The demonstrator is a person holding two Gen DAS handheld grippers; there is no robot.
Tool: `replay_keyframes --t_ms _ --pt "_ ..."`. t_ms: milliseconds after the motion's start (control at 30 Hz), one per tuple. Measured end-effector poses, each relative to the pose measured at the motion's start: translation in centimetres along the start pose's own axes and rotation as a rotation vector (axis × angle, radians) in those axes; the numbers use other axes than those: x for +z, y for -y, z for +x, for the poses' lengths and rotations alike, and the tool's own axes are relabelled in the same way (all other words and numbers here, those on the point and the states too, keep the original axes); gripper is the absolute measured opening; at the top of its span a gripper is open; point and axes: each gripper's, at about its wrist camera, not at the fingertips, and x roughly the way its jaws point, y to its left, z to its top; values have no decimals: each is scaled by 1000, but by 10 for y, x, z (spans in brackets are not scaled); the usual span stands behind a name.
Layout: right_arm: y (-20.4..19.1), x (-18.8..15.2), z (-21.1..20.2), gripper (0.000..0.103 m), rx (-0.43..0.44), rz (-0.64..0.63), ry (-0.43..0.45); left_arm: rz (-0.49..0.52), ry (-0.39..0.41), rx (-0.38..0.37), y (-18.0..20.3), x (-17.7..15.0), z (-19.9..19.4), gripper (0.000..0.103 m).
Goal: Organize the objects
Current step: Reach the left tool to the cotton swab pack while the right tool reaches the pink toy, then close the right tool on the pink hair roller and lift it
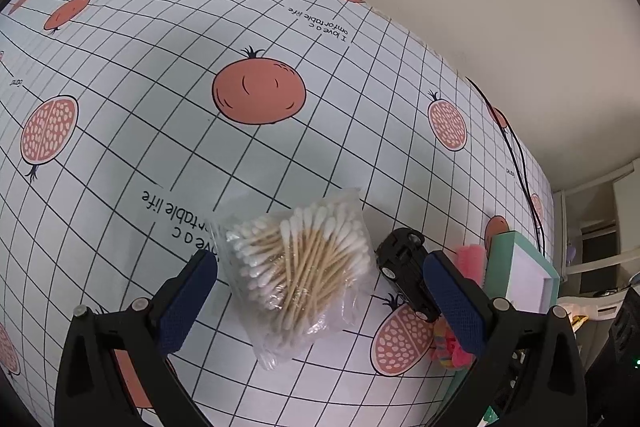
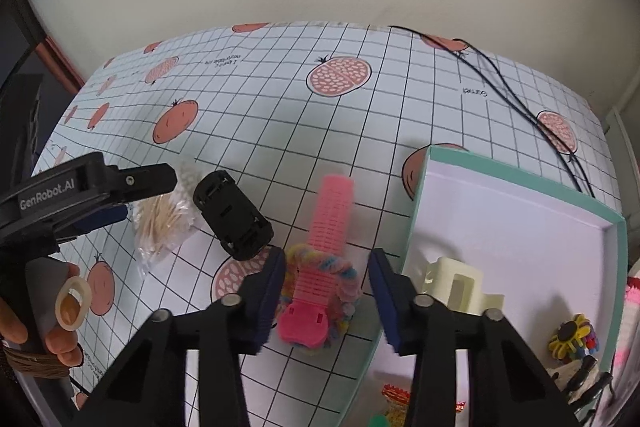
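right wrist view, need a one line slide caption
Open right claw poised over a pink hair roller and fuzzy scrunchie beside the teal box.

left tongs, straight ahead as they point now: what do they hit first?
Most likely the bag of cotton swabs: it lies centred between the open left tongs, just ahead. The toy car sits off by the right finger. Depth uncertain.

Cotton swabs (image 1: 298, 259): wooden sticks, white fluffy tips, in a clear, glossy, crinkled plastic bag. Toy car (image 2: 232, 215): black matt plastic. Hair roller (image 2: 326, 227): pink ribbed plastic. Scrunchie (image 2: 344, 281): fuzzy pastel cloth. Tablecloth (image 1: 160, 87): smooth, printed. Box (image 2: 520, 211): smooth matt card.
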Motion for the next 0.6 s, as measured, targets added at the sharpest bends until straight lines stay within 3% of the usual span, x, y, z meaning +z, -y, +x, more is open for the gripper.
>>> replay_keyframes --t_ms 300,600 --pt "-1 0 -3 11 31 -14 -5 -13 -7 -8 -3 -2 1 103" --pt "2 3 -16 9 109 20 23 -22 -7 -15 -4 -1 3 102"
